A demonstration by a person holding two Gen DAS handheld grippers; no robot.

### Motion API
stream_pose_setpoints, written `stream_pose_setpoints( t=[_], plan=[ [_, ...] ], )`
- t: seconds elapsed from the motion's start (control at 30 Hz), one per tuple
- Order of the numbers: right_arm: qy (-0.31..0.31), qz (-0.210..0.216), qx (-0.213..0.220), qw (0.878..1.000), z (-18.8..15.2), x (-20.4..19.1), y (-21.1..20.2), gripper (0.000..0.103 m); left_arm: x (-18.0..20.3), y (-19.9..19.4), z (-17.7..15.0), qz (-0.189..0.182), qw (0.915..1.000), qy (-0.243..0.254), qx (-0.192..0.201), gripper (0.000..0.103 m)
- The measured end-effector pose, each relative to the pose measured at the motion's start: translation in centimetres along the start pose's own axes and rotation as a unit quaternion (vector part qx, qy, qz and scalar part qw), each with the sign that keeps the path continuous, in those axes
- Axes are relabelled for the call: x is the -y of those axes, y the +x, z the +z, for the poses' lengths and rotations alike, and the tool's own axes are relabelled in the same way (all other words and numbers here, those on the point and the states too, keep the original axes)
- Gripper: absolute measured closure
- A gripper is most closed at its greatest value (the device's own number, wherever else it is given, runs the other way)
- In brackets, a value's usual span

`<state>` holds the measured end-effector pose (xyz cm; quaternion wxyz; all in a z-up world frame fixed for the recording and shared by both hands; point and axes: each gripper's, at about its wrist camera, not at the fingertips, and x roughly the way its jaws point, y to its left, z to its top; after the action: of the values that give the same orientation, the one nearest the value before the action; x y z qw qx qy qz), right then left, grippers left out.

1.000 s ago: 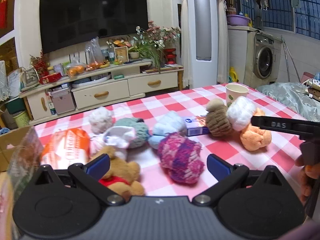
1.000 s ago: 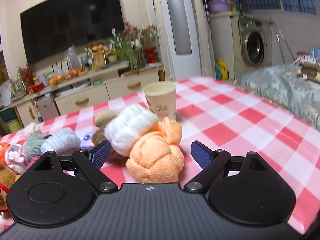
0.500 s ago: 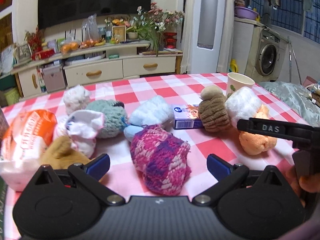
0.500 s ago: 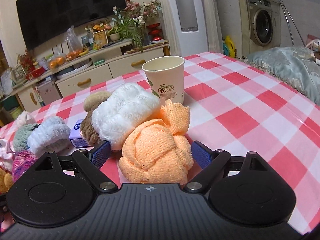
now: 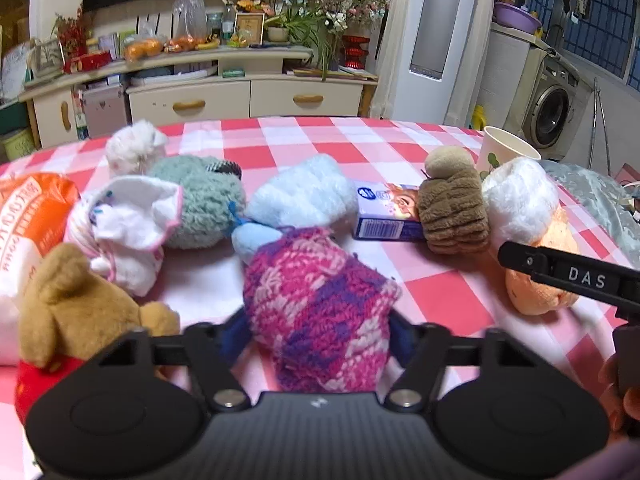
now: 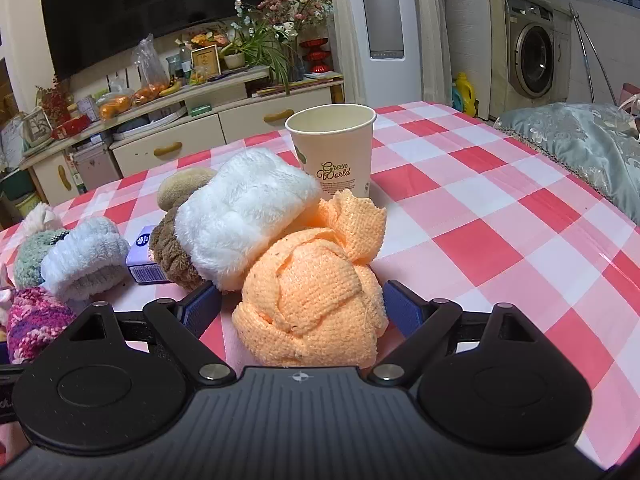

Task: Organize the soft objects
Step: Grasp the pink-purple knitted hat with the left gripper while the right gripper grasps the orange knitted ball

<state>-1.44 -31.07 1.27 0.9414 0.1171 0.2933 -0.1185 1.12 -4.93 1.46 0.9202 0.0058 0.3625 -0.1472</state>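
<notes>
A: What lies before the left gripper (image 5: 318,330), going left to right?

B: Just left of it sits a brown teddy bear (image 5: 80,304); beyond that are an orange bag (image 5: 28,216), a white cloth bundle (image 5: 128,228) and a grey-green fuzzy item (image 5: 200,204). Between the fingers rests a pink and purple knitted bundle (image 5: 320,312), on the red and white checked tablecloth (image 5: 440,292). The jaws are closing, and both blue pads (image 5: 234,334) touch the yarn's sides.

A: And to its right?

B: A pale blue fuzzy roll (image 5: 300,196) beyond it, then a small blue box (image 5: 386,216) and a brown plush roll (image 5: 454,208).

A: The right gripper (image 6: 302,310)?

B: Its jaws stand spread around an orange knitted ball (image 6: 312,300); the left pad stands clear, while the right seems just beside the ball. Ahead and to the left a white fluffy roll (image 6: 244,216) leans on the ball; a paper cup (image 6: 332,144) stands upright straight beyond.
</notes>
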Motion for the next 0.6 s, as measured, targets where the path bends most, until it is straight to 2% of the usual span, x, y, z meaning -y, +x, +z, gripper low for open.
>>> stream_pose_setpoints(
  t=[0.13,0.17,0.23,0.37,0.6],
  plan=[
    [0.007,0.009,0.001,1.000,0.0,0.3,-0.1,0.001,-0.2,0.0,-0.1,-0.012,0.9998,-0.012,-0.005,0.054],
    [0.008,0.011,0.000,1.000,0.1,0.4,-0.1,0.007,-0.3,-0.1,-0.1,-0.017,0.9998,-0.014,-0.005,0.055],
    [0.009,0.016,-0.002,1.000,0.1,0.5,0.0,0.013,-0.5,-0.3,0.0,-0.024,0.9995,-0.019,-0.006,0.057],
    [0.006,0.021,0.000,1.000,-0.1,0.4,-0.2,0.017,-1.3,-1.0,-0.2,-0.036,0.9986,-0.038,-0.008,0.058],
    [0.001,0.042,-0.002,0.999,-0.8,0.0,-0.9,0.019,-2.5,-3.3,-0.1,-0.053,0.9974,-0.048,0.006,0.058]
  ],
)
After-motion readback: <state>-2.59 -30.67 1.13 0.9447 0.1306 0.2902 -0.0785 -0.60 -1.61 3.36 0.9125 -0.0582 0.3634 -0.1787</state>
